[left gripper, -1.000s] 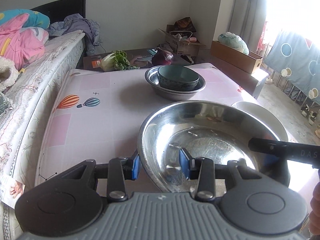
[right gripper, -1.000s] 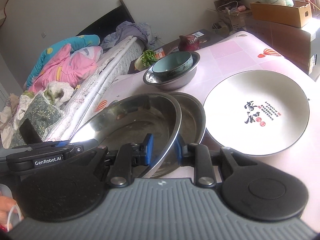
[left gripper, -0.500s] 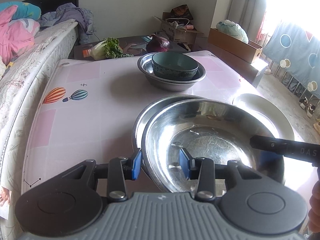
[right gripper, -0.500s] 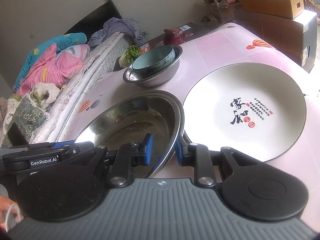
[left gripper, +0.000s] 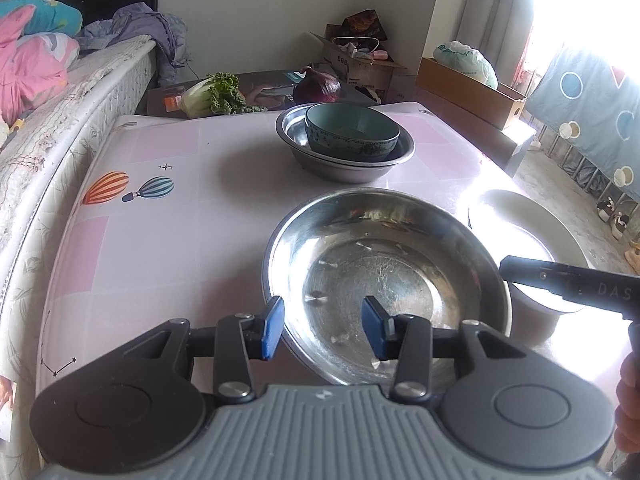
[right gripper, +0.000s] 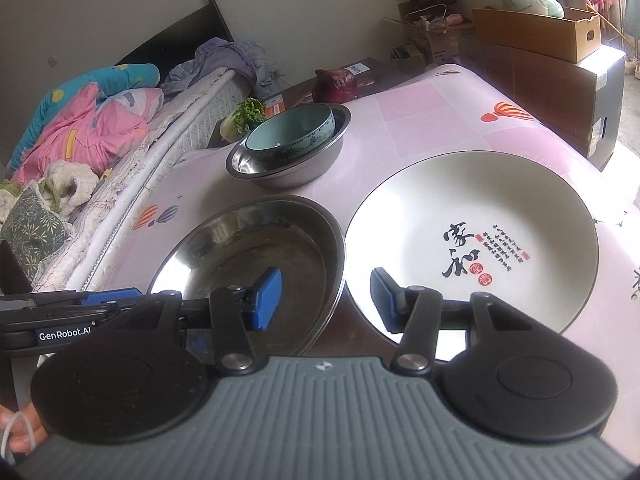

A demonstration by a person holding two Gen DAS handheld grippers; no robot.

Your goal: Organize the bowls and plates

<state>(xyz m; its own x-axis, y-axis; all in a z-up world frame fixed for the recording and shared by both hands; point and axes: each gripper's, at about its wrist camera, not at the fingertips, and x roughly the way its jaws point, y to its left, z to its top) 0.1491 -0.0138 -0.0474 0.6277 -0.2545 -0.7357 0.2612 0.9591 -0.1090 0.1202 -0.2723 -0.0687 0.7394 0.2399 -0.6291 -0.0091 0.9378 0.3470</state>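
Left wrist view: two steel basins are counted, one large [left gripper: 384,276] at the lower centre and one [left gripper: 348,164] at the upper centre, with a single teal bowl [left gripper: 352,132] seated inside the upper one. One white plate [left gripper: 520,236] is seen at the right edge, just beside the large basin. A second steel rim, shown under the large basin half a second ago, is no longer visible; whether another basin lies beneath cannot be told. One cabbage [left gripper: 216,98] and one red cabbage [left gripper: 316,86] are seen at the top, beyond the table [left gripper: 180,220].

The left gripper [left gripper: 322,326] is found at the bottom of the frame, its jaws opening; the near rim of the large basin lies between the blue pads, and neither pad is pressed on it. A second ago that rim was pinched.

Right wrist view: the same count is given, one plate [right gripper: 472,240] at the right, the large basin [right gripper: 256,252] at the lower centre, the bowl [right gripper: 292,132] in its basin [right gripper: 288,160] above. The right gripper [right gripper: 326,300] is spread and opening, the basin's right rim lying between its pads untouched, where it was clamped before. The large basin, tilted earlier, is now set level on the table.
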